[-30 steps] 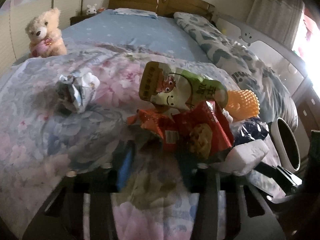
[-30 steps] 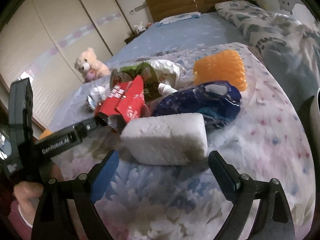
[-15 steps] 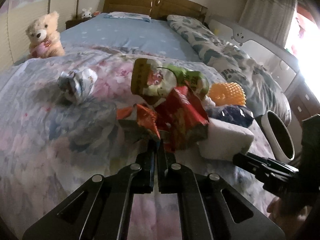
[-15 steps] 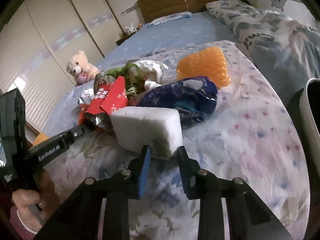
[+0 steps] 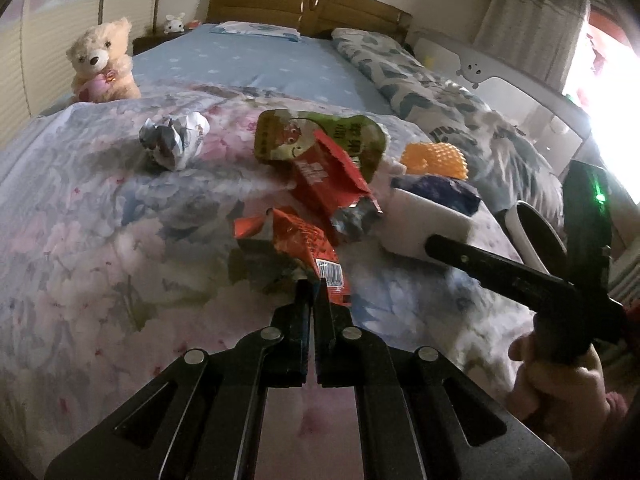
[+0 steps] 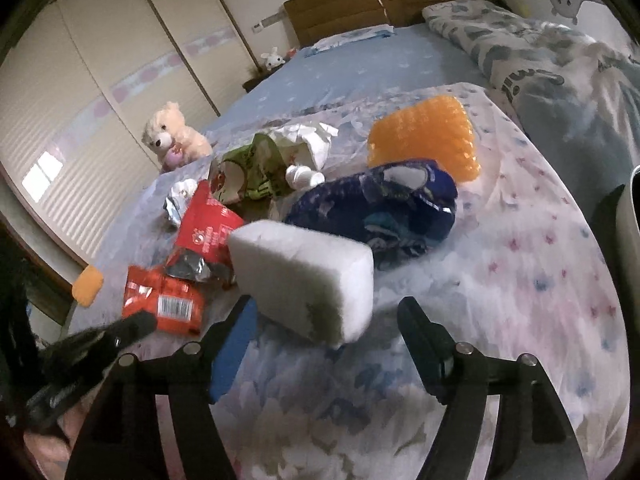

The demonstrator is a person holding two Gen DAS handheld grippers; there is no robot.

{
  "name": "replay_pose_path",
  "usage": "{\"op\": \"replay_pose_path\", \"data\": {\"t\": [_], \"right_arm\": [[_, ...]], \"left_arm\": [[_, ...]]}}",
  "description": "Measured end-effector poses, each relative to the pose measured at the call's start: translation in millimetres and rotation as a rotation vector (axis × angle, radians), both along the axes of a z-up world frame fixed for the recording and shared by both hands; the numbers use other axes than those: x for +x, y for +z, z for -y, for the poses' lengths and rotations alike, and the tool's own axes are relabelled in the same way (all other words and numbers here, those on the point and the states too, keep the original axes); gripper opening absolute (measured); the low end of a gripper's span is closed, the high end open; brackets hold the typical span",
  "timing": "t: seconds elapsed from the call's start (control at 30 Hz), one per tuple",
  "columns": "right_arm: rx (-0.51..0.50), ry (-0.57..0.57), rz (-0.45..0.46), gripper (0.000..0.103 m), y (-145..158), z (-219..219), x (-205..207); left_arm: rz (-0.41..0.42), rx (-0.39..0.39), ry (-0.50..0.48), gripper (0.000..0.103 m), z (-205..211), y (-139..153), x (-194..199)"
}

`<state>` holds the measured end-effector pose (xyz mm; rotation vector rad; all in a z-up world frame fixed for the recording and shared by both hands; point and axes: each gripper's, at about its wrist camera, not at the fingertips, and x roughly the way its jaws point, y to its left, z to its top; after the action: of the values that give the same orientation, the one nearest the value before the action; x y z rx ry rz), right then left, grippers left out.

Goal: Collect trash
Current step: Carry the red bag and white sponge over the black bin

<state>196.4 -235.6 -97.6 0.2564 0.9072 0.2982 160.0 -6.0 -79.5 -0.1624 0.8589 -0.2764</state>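
My left gripper [image 5: 314, 290] is shut on the barcode end of an orange-red snack wrapper [image 5: 296, 244], which lies pulled a little clear of the trash pile on the floral quilt [image 5: 100, 240]. Behind it are a red foil packet [image 5: 328, 184], a green pouch [image 5: 316, 140] and a crumpled paper ball [image 5: 176, 140]. My right gripper [image 6: 328, 320] has its jaws opening around the near end of a white foam block [image 6: 304, 276]. Its right finger stands clear of the block. A dark blue bag [image 6: 380, 208] and an orange spiky pad [image 6: 424, 140] lie beyond.
A white bin [image 5: 536, 236] stands off the bed's right edge. A teddy bear [image 5: 102, 64] sits at the far left. A folded patterned duvet [image 6: 540, 64] runs along the right side, with a wooden headboard [image 5: 304, 4] at the back. A person's hand [image 5: 560, 384] holds the right gripper.
The left gripper shut on the orange-red wrapper and drew back, dragging it out of the pile. The right gripper closed almost fully at the foam block, then spread apart again.
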Motion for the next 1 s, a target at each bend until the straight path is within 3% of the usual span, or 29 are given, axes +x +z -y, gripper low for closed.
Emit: {"op": "replay_pose_path", "data": {"t": [0.03,0.2,1.0], "right_arm": [[0.0,0.0,-0.001,0.045,-0.5,0.4,0.6],[0.019,0.001,0.005,0.031,2.0,4.9,-9.9],[0.03,-0.214,0.079,0.029,38.2,120.7,-100.7]], "left_arm": [[0.004,-0.003,-0.007,0.001,2.1,1.6,-2.7],[0.013,-0.011,-0.043,0.001,17.6,7.2,-11.1],[0.062,-0.019,-0.328,0.001,148.8,33.2,-37.7]]}}
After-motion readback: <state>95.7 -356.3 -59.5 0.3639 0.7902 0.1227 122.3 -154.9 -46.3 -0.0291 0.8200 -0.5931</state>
